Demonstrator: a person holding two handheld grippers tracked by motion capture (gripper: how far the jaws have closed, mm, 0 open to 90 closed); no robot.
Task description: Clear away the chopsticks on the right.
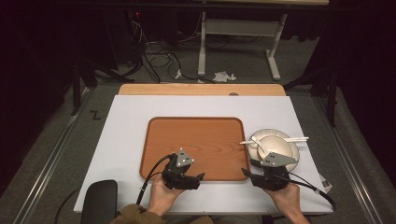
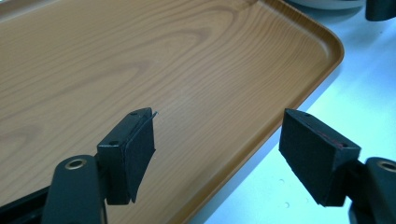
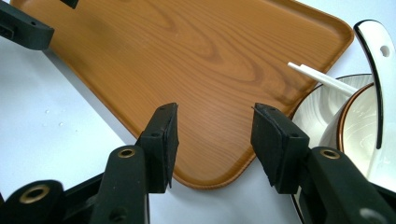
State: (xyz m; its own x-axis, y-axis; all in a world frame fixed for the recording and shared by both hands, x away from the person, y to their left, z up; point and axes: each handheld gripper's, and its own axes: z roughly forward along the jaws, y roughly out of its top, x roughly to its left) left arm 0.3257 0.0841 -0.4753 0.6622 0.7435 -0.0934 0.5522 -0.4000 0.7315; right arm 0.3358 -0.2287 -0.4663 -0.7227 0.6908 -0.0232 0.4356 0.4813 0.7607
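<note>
The wooden tray (image 1: 196, 147) lies bare at the centre of the white table (image 1: 130, 121). At its 3 o'clock, just beside its right rim, sits a plate (image 1: 293, 150) carrying a bowl (image 1: 275, 145), a white spoon (image 1: 258, 144) leaning in the bowl, and chopsticks (image 1: 299, 139) laid across the rim toward 3 o'clock.

The left gripper (image 1: 200, 177) hovers over the tray's near edge at about 6 o'clock, jaws spread wide and holding nothing; its own view shows bare wood grain between the 2 pads. The right gripper (image 1: 247, 167) sits over the tray's near right corner at 5 o'clock, jaws likewise fully apart and empty, with the plate's near rim just beside its right jaw.

Likely risks from here:
- The stack is loose. A grab on the plate's rim could tilt it, sliding the bowl or rolling the chopsticks off toward 3 o'clock.
- The spoon only leans, so a nudge to the bowl may tip it out.
- The glazed rim looks slippery, and a shallow pinch could slip.
- The right jaw, so close to the plate, could knock it when swinging in.
- The 2 grippers sit near each other and could collide.
</note>
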